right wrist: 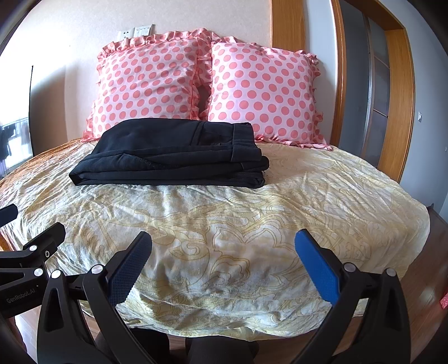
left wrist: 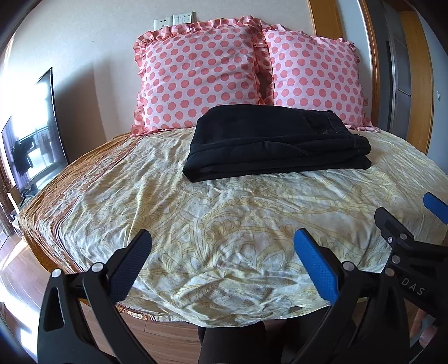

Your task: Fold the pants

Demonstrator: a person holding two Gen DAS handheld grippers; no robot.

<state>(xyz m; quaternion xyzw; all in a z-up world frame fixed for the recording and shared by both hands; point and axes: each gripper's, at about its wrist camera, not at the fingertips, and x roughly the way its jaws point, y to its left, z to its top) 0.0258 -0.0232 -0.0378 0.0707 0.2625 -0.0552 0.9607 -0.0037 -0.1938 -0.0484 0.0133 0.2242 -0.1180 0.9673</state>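
Left wrist: pants [left wrist: 277, 142] look folded; both grippers [left wrist: 222, 261] [right wrist: 222, 263] gape empty; you'd rumple the stack by regrabbing.

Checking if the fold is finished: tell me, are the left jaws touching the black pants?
Apart. The left wrist view shows the left gripper open and empty, with bare bedspread before the folded pants.

Home bedroom was indicated. Bed [left wrist: 140, 212] was covered with wrinkled yellow patterned bedspread [right wrist: 252, 224]; two pink polka-dot ruffled pillows [left wrist: 201, 75] [right wrist: 263, 92] were propped against wall. Wall sockets and switches [left wrist: 173, 20] were seen above pillows. Wooden door frame [right wrist: 403, 92] was seen at right, wood floor [left wrist: 25, 280] below, dark flat screen [left wrist: 36, 131] at left.
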